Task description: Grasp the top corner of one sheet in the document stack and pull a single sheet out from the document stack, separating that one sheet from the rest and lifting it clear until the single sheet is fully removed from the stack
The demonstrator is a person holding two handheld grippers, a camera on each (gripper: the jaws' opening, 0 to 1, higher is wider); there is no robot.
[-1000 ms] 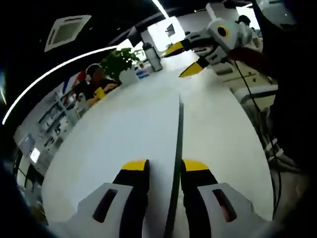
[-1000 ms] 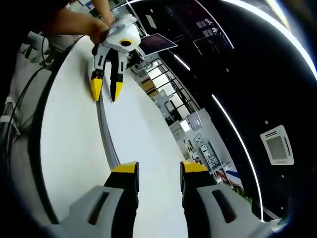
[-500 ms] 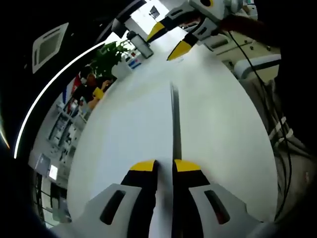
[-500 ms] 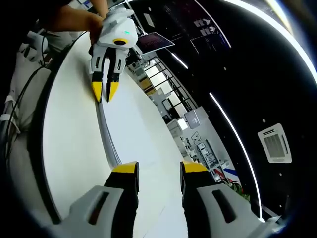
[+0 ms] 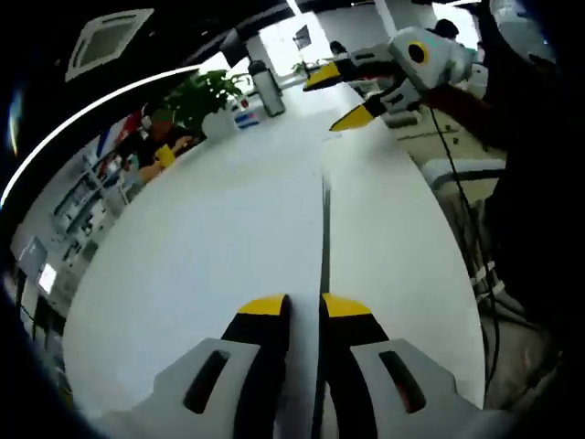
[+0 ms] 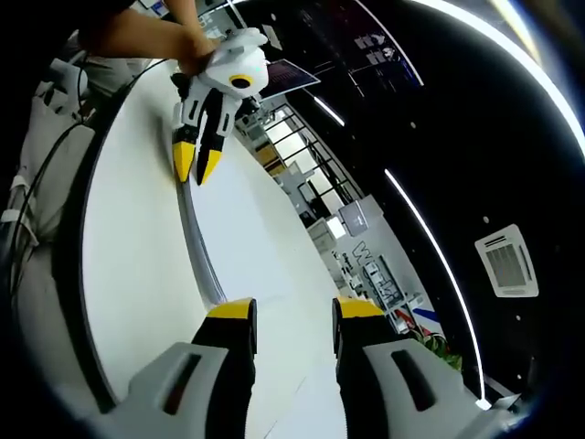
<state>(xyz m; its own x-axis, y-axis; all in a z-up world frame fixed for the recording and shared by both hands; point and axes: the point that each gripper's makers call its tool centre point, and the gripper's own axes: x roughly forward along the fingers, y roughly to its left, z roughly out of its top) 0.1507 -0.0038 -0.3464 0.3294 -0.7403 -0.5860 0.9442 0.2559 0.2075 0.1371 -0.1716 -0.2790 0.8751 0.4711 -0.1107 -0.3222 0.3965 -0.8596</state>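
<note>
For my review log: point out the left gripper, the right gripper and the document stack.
left gripper (image 5: pixel 302 306): left gripper view, between its yellow tips.
right gripper (image 6: pixel 291 311): right gripper view, between its yellow tips.
document stack (image 6: pixel 203 265): right gripper view, its layered grey edge.

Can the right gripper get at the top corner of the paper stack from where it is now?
Probably yes. The right gripper is open, and nothing lies between it and the near end of the paper stack. The left gripper is shut at the far end, out of the way.
</note>
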